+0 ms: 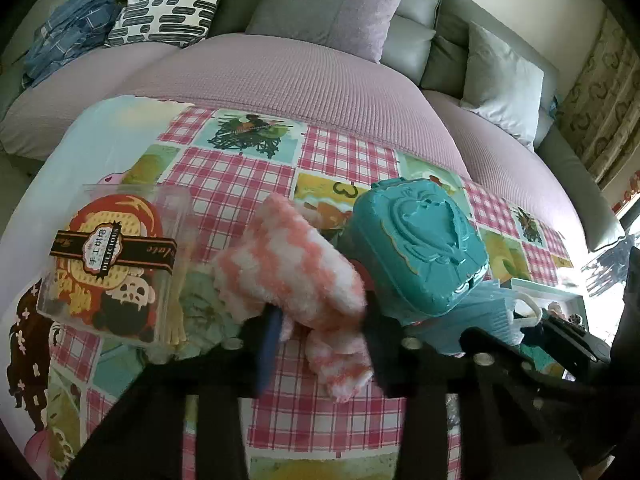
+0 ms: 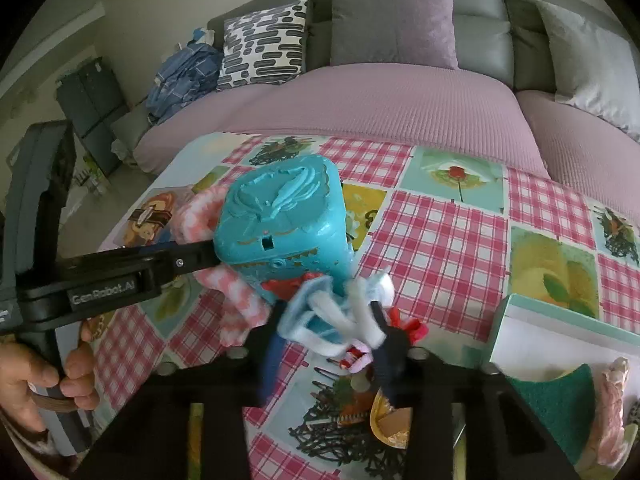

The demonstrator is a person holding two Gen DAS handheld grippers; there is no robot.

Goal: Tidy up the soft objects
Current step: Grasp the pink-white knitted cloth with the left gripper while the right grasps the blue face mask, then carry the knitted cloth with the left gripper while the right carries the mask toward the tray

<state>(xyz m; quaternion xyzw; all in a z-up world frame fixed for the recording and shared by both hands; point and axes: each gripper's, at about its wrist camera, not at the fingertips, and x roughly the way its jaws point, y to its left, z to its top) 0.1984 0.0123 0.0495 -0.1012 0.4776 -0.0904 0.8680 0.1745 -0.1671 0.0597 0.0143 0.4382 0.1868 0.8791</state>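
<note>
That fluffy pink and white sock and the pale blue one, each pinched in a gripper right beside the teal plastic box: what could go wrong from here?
1. The left gripper pinches only part of the fluffy pink and white striped sock; its toe dangles and might slip free.
2. The teal plastic box stands close against both grippers, so lifting could knock it.
3. The right gripper holds the pale blue and white fuzzy sock amid red trim that may snag.

Teal embossed box (image 2: 280,220) upright on checked tablecloth (image 2: 440,232). Clear printed container (image 1: 108,264) well apart, on the cloth's other side. White open box (image 2: 560,332) near the surface's edge. Behind, grey sofa (image 2: 480,8) with mauve cover (image 2: 380,96), patterned cushion (image 2: 264,44), blue bundled cloth (image 2: 180,76).
</note>
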